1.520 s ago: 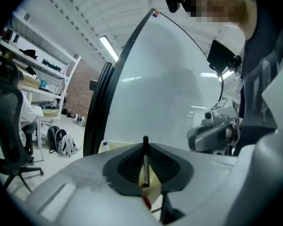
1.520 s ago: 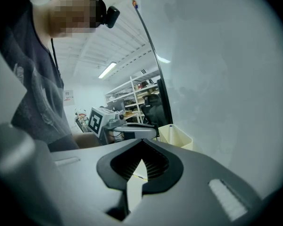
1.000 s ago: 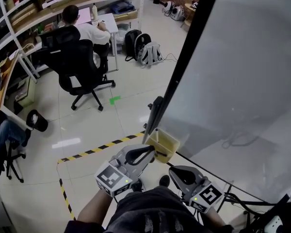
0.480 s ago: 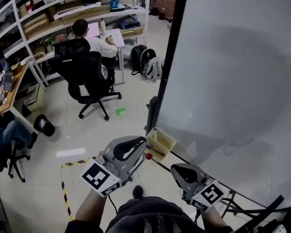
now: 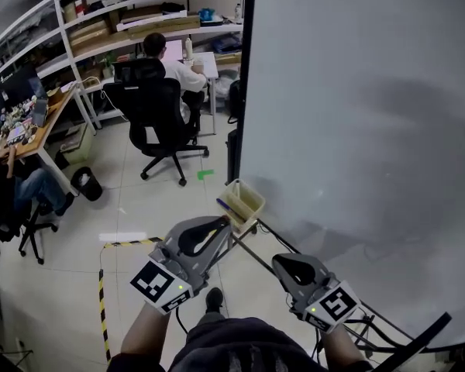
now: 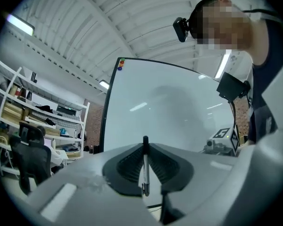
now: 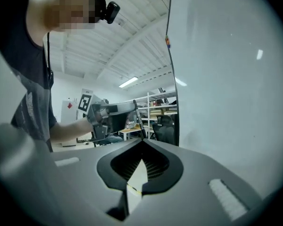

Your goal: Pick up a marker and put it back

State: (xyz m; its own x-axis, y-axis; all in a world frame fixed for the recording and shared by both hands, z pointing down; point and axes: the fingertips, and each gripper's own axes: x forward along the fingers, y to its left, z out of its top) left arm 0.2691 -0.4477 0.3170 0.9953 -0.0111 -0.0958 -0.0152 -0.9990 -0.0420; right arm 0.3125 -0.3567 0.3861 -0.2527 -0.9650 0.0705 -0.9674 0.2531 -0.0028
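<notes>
Now my left gripper point(image 5: 222, 228) has drawn back from the yellow tray point(image 5: 250, 196), the marker point(image 6: 144, 166) pinched between its jaws. My right gripper point(image 7: 142, 142) hangs closed on nothing. Pickup looks done; the return remains.

Left gripper point(image 6: 145, 145) clamped, right gripper point(image 7: 142, 144) closed

Pale glossy tiled floor point(image 5: 139, 208); yellow-black hazard tape point(image 5: 101, 301) marks a corner. Large whiteboard point(image 5: 356, 115) on the right. Cluttered white shelving point(image 5: 139, 18) along far wall. Person point(image 5: 173, 60) seated in black office chair point(image 5: 159, 115). Black bin point(image 5: 86, 183) beside wooden desk point(image 5: 50, 118). Ceiling strip light point(image 6: 20, 25) lit.
</notes>
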